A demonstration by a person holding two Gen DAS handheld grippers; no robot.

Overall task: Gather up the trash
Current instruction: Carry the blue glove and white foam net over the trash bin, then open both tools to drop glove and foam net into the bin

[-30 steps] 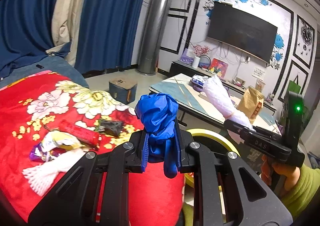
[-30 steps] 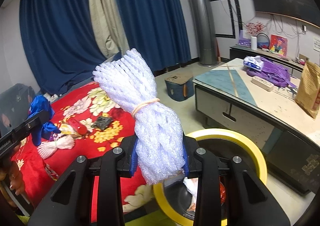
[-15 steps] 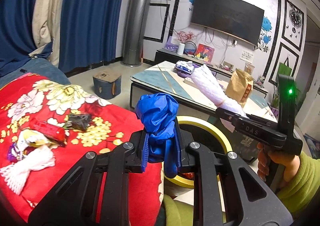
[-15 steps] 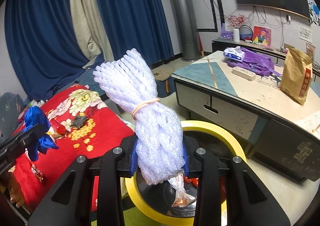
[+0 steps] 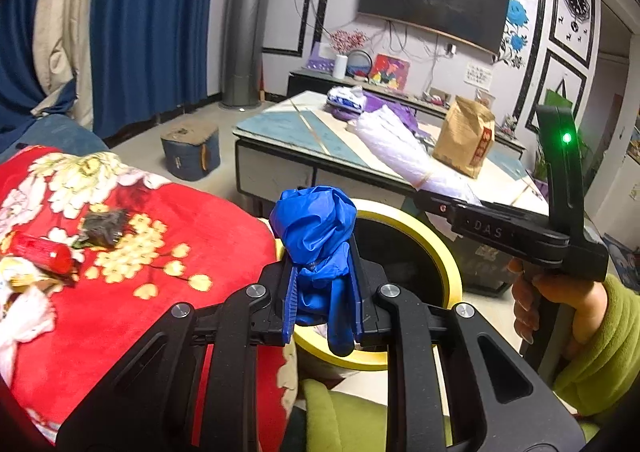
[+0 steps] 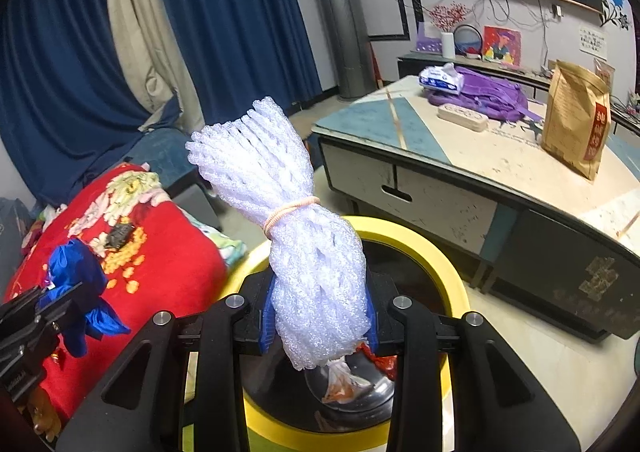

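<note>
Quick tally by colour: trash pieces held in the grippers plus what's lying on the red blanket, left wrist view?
Blue: 1, crumpled glove in the left gripper
White: 2, foam net in the right gripper; foam net on the blanket
Red: 1, wrapper
Dark: 1, crumpled wrapper
Yellow-white: 1, wrapper
Total: 6

Raised letters "DAS" readable along the black side of the right gripper (image 5: 436, 207), seen from the left wrist. Red vertical label with Chinese characters on the brown paper bag (image 6: 576, 119) standing on the coffee table (image 6: 460, 155), characters too small to make out. White paper notice (image 6: 593, 40) pinned to the wall under the television, its dark print illegible. Worn pale marking on the table's dark front panel, not decipherable. Blue print on the white tissue pack (image 6: 441, 78), unreadable.
</note>
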